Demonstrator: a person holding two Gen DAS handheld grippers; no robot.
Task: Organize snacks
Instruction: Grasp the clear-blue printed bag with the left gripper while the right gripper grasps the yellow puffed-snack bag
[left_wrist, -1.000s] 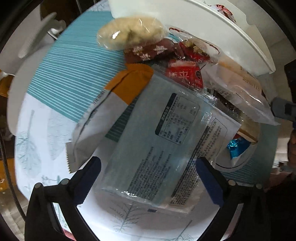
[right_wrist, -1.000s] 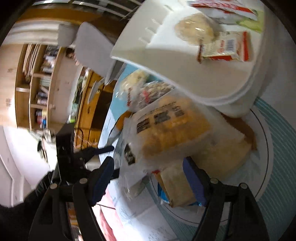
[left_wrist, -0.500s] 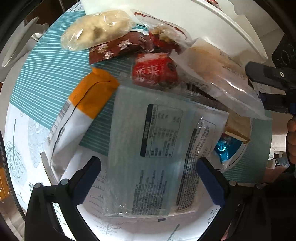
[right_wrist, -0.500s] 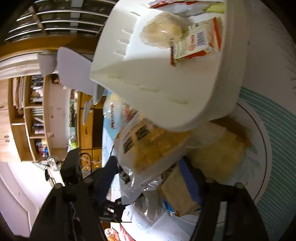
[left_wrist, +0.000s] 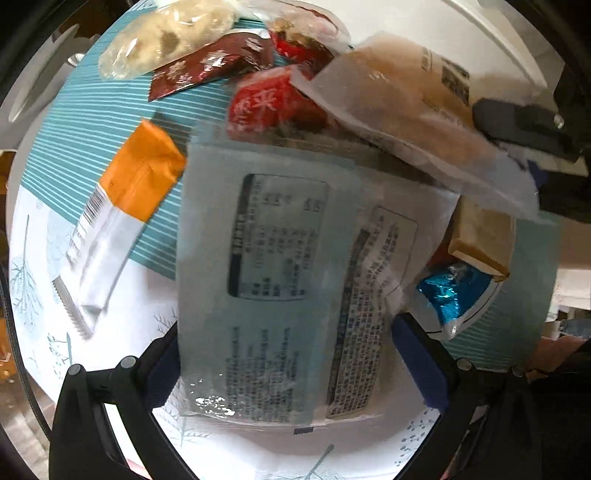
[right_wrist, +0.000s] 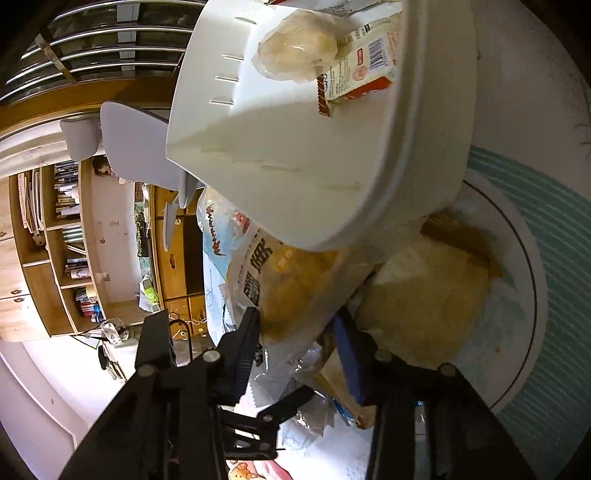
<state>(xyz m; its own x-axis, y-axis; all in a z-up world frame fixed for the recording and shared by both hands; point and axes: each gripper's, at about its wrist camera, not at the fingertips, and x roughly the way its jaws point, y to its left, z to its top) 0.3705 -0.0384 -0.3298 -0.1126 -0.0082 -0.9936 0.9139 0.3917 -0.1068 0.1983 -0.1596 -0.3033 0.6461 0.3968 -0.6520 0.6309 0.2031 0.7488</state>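
Now we note the main change: the right gripper (right_wrist: 299, 332) has just been closing its jaws, and the clear bread packet (right_wrist: 295, 284) sits between them. From the right wrist view the pads look pressed onto the packet's lower end, though wrapper glare makes the contact hard to confirm. The same packet appears in the left wrist view as a frosted bag (left_wrist: 402, 122) lifted at an angle above the pile, with a black finger at its right end.

The left gripper (left_wrist: 284, 354) stands spread wide, pointing down over the pale blue flat packet (left_wrist: 269, 280), which now fills more of its view than a second ago; no pad touches it yet.

The white basket (right_wrist: 424, 147) already holds a round pale bun (right_wrist: 295, 55) and a red-and-white packet (right_wrist: 358, 74). An orange-and-white packet (left_wrist: 122, 210), a red packet (left_wrist: 269, 103), a brown packet (left_wrist: 210, 62) and a blue foil sweet (left_wrist: 450, 291) lie loose on the tablecloth (left_wrist: 92, 122).

We judge the bread packet is about to go into the basket, just above it in the right view, and the blue one is next.
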